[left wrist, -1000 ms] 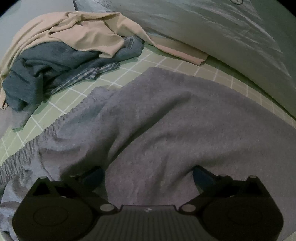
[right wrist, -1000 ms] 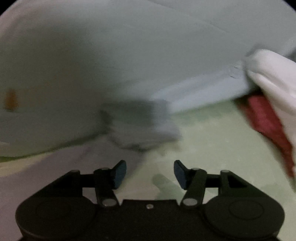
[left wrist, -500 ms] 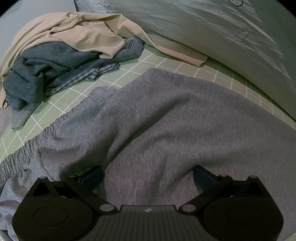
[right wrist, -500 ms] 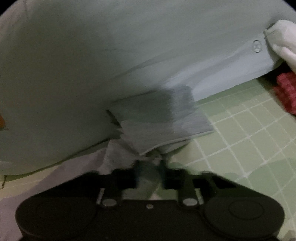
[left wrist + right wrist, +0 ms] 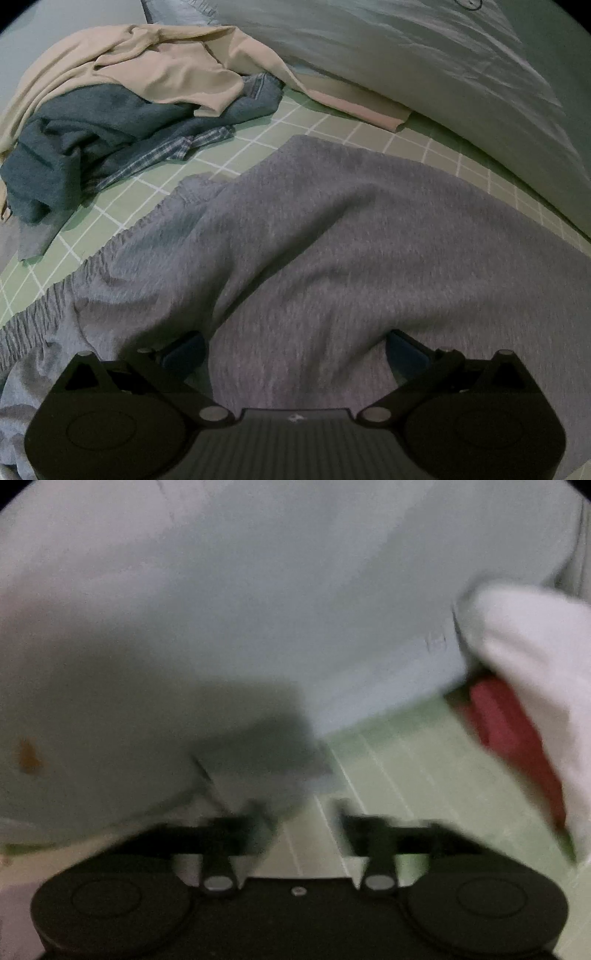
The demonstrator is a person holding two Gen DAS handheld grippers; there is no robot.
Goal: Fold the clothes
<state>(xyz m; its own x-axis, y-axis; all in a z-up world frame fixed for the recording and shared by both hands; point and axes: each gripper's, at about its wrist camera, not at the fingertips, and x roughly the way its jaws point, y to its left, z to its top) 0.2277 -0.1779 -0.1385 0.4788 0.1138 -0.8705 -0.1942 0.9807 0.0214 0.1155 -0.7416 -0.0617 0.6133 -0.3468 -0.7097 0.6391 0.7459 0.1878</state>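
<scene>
Grey sweatpants (image 5: 332, 240) lie spread on the green checked sheet (image 5: 332, 125), with the elastic waistband (image 5: 66, 299) at the left. My left gripper (image 5: 293, 350) presses down onto them with its jaws wide apart. A hump of grey cloth rises between the fingers, and the fingertips are sunk in the folds. In the blurred right wrist view, the pants' grey cuff (image 5: 266, 746) lies against the pale pillow. My right gripper (image 5: 304, 812) sits just short of the cuff, its jaws opening, with only the green sheet between them.
At the back left lies a heap of clothes: a beige top (image 5: 147, 70), a dark teal garment (image 5: 85, 136) and plaid cloth (image 5: 166, 155). A large pale pillow (image 5: 424, 55) runs along the back. White cloth (image 5: 528, 657) over red cloth (image 5: 509, 723) lies to the right.
The right gripper closed at the cuff half a second ago; it has since opened and drawn back upward, leaving the cuff on the bed. The left gripper has not moved.
</scene>
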